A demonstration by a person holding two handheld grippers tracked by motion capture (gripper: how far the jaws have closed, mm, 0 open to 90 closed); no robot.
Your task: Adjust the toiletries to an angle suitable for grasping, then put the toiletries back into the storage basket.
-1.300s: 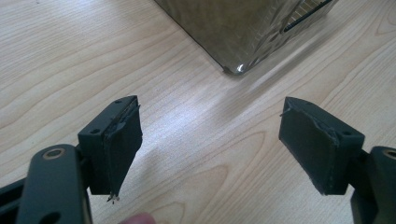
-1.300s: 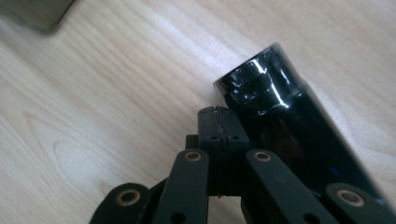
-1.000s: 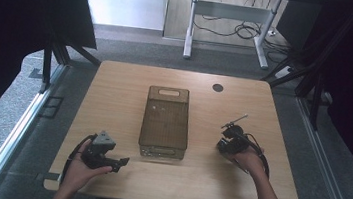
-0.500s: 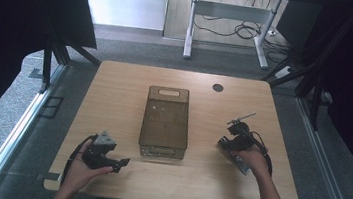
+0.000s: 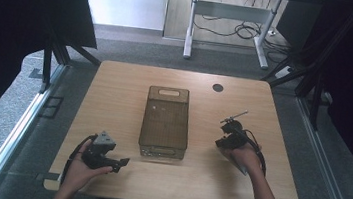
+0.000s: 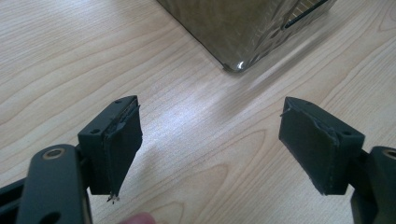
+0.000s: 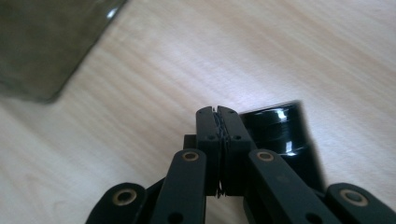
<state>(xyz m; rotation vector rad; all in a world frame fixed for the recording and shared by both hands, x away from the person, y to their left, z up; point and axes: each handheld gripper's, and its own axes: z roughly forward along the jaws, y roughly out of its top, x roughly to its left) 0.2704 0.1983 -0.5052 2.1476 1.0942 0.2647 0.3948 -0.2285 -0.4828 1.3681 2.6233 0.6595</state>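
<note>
**A:** What's at the left?

**B:** My left gripper (image 5: 118,162), at abt 7 o'clock on the table (image 5: 115,87). I hold it low, near the front edge. Jaws wide apart, nothing btwn them. In the left gripper view I just see bare wood btwn the two black pads (image 6: 119,149), and a corner of the box up at 1 o'clock.

**A:** And the middle?

**B:** The brown see-thru box (image 5: 165,123). It sits flat in the centre of the table, long way front to back, w/ a handle slot at each short end. Looks empty, but can't be sure.

**A:** Then the right?

**B:** My right gripper (image 5: 232,128), at abt 4 o'clock on the table, near the box but not touching it. Jaws squeezed tight together, w/ nothing in them. In the right gripper view, a shiny black round thing (image 7: 280,133) sits just beside the jaws, at their 3 o'clock. Can't tell what it is; it's blurry. Box is at 10 o'clock there.
</note>
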